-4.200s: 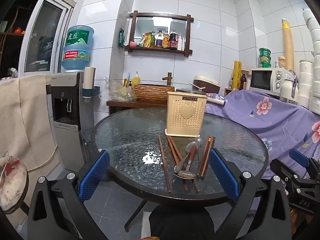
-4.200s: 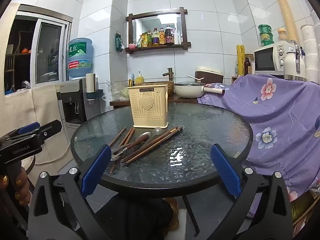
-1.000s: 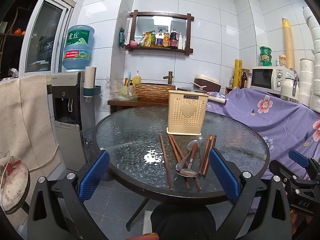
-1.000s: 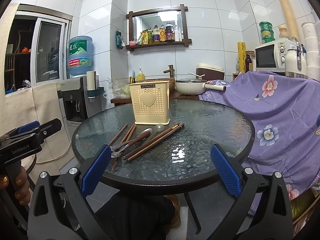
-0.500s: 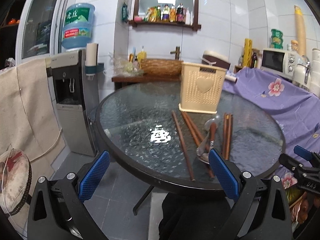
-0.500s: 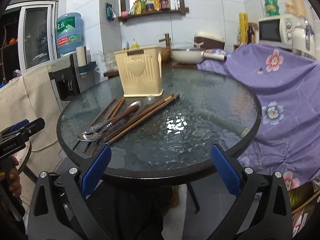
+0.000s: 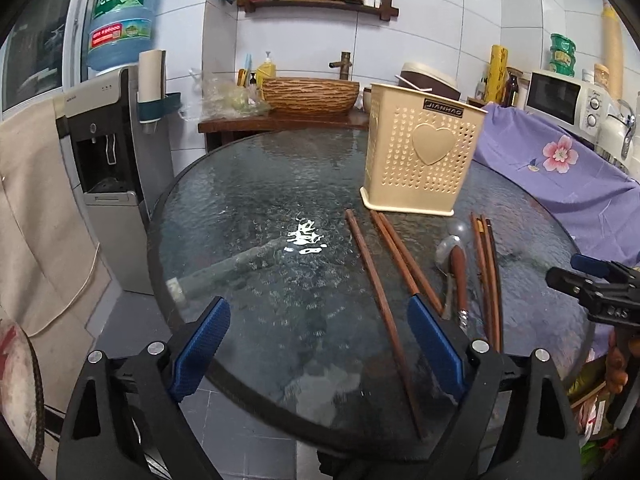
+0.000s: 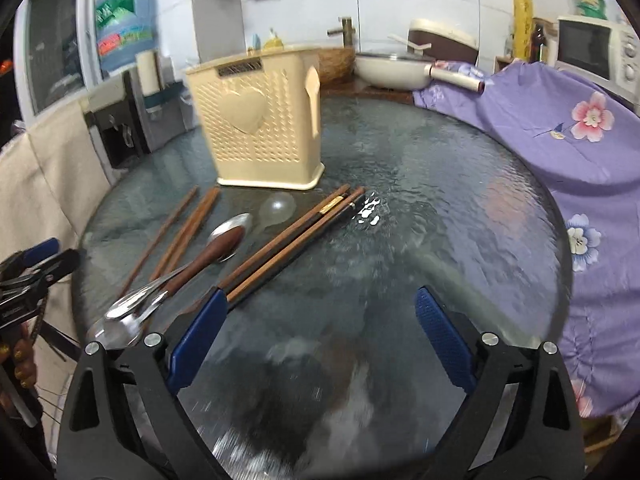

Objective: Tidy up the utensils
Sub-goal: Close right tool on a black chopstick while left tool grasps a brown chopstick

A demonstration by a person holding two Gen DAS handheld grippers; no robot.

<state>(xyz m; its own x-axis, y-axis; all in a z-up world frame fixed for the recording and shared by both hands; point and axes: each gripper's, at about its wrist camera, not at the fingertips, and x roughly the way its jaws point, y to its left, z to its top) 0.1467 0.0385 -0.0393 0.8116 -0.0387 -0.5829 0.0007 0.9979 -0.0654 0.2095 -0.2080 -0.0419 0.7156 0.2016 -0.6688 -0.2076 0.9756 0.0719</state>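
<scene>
Now, in the left wrist view, you are holding the left gripper (image 7: 318,346) over the near edge of the round glass table (image 7: 240,200), low in the frame; its blue fingers (image 7: 202,346) are standing wide but closing, with only a single brown chopstick (image 7: 380,300) lying on the glass between them, untouched. Just right of it, a pair of chopsticks (image 7: 404,258) is running from the holder toward the right finger. Further right, a spoon with a wooden handle (image 7: 458,272) is lying over metal spoons, and another bundle of chopsticks (image 7: 488,276) is resting beside it. The cream utensil holder (image 7: 420,156), marked with a heart, is standing upright in the upper right of centre, just behind these utensils.

In the right wrist view, which is blurred, you are keeping the right gripper (image 8: 322,336) low in the frame with its fingers (image 8: 444,336) spread wide and nothing between them but bare glass. The near ends of the dark chopsticks (image 8: 296,240) are reaching its left finger.
</scene>
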